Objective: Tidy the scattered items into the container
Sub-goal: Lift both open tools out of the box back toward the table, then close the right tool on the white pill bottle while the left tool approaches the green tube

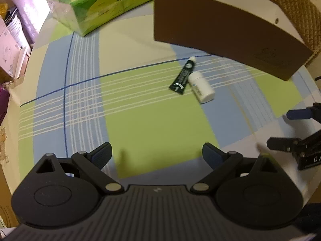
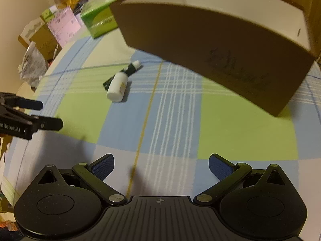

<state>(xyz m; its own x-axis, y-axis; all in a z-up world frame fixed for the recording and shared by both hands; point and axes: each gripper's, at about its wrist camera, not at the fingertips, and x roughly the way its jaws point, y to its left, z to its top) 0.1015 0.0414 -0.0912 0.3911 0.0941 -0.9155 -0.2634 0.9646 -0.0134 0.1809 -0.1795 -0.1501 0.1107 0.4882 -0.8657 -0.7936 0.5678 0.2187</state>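
A dark green tube (image 1: 183, 75) (image 2: 131, 69) with a white cap lies on the checked tablecloth. Beside it, touching, lies a small white bottle (image 1: 201, 87) (image 2: 117, 88) on its side. Behind both stands a brown cardboard box (image 1: 224, 40) (image 2: 210, 60) with white inner walls, its top open. My left gripper (image 1: 157, 156) (image 2: 51, 114) hovers open over the cloth, well short of the tube, nothing between its fingers. My right gripper (image 2: 161, 167) (image 1: 280, 128) is open too, to the right of the left one, with the bottle ahead on its left.
A green tissue pack (image 1: 96, 4) (image 2: 100, 20) lies at the far side of the table (image 1: 140, 120). Cardboard boxes and bags (image 2: 40, 40) stand beyond the table's left edge. A woven chair back (image 1: 301, 20) shows behind the brown box.
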